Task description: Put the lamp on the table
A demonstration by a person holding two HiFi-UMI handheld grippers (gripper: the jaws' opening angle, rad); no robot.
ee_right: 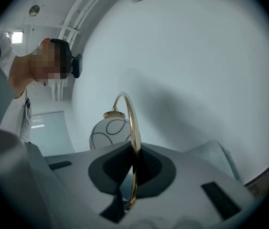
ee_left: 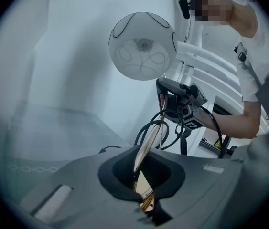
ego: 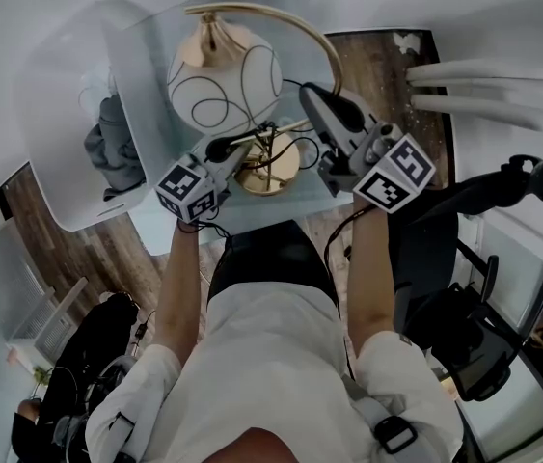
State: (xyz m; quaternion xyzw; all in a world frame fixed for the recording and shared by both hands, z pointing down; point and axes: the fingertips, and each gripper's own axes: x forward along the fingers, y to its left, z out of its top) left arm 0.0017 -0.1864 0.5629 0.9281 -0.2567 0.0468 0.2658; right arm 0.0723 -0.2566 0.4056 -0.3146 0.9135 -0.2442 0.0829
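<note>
The lamp has a white globe shade (ego: 223, 77) with black swirls, a gold arched stem (ego: 295, 22) and a round gold base (ego: 269, 169). It stands upright over the glass table (ego: 141, 85); whether the base touches the glass I cannot tell. My left gripper (ego: 250, 141) is shut on the gold stem (ee_left: 146, 144) low down near the base. My right gripper (ego: 307, 95) is shut on the stem (ee_right: 133, 142) higher up, where the arch begins. The globe (ee_left: 143, 46) hangs ahead of the left gripper, and the right gripper (ee_left: 179, 104) shows beyond it. A black cord (ego: 273, 148) loops round the stem.
A white tub chair (ego: 54, 133) with a grey cloth (ego: 112, 143) stands left of the table. White rails (ego: 488, 80) run at the right, with a black office chair (ego: 483, 345) below them. Wood floor (ego: 377, 61) shows past the table's right edge.
</note>
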